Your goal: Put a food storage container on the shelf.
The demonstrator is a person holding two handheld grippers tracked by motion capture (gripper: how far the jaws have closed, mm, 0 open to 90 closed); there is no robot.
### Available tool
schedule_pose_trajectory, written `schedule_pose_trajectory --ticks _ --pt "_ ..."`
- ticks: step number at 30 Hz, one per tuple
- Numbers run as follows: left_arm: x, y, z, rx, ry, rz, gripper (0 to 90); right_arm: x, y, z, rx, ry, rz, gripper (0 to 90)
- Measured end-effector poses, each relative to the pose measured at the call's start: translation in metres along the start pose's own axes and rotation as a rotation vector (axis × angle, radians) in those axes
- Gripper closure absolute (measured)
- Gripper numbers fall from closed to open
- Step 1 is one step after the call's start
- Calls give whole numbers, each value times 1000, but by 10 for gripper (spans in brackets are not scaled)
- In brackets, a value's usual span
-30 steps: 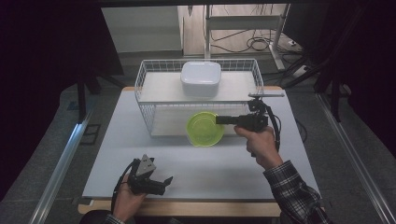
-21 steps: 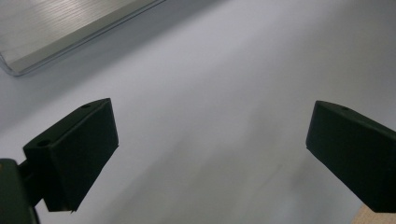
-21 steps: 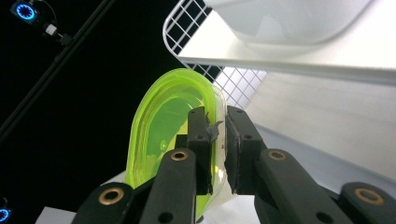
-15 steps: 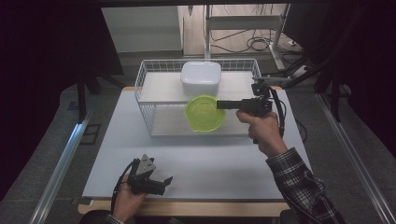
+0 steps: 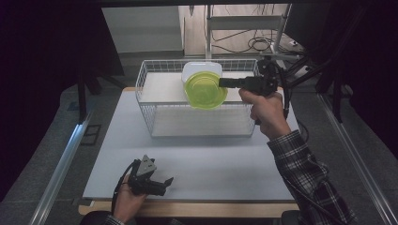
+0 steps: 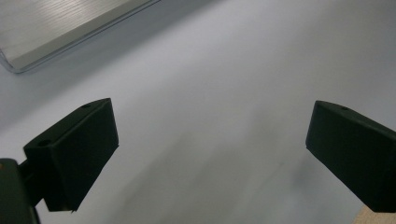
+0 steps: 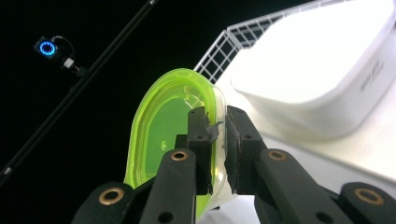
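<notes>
A lime-green translucent bowl [image 5: 205, 89] hangs tilted over the white wire basket [image 5: 155, 101], just in front of a white lidded container [image 5: 202, 68] that sits inside at the back. My right gripper [image 5: 223, 83] is shut on the bowl's right rim. In the right gripper view the jaws [image 7: 217, 123] pinch the green bowl's [image 7: 163, 135] rim, with the white container [image 7: 317, 60] and the basket's wire edge [image 7: 233, 37] close behind. My left gripper [image 5: 164, 183] rests low at the table's front left, open. Its jaws [image 6: 210, 154] stand wide apart over bare tabletop.
The white table [image 5: 211, 159] stretches between the basket and the front edge. A metal rail [image 5: 61, 164] runs along the floor on the left, and a shelf frame with cables [image 5: 244, 28] stands behind the basket.
The right gripper has carried the green bowl up and back, from in front of the basket to above it, near the white container. The left gripper has stayed put.
</notes>
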State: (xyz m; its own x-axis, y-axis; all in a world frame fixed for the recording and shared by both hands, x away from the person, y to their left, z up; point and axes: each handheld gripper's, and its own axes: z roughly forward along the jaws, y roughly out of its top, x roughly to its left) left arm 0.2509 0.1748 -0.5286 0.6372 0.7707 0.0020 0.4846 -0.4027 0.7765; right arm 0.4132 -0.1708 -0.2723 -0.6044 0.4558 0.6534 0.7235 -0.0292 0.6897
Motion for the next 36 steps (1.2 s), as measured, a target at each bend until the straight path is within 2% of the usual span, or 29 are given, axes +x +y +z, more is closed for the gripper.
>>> schedule_pose_trajectory --ticks 6,13,25,36 --pt "0 0 0 0 1 2 24 6 20 4 -38 -28 -3 817" --pt "0 0 0 1 0 4 25 7 38 12 -79 -71 5 817" --pt "0 0 0 6 -2 10 26 1 57 28 -135 -154 38 817" --pt "0 0 0 10 -4 15 27 -8 65 45 -148 -227 54 816"
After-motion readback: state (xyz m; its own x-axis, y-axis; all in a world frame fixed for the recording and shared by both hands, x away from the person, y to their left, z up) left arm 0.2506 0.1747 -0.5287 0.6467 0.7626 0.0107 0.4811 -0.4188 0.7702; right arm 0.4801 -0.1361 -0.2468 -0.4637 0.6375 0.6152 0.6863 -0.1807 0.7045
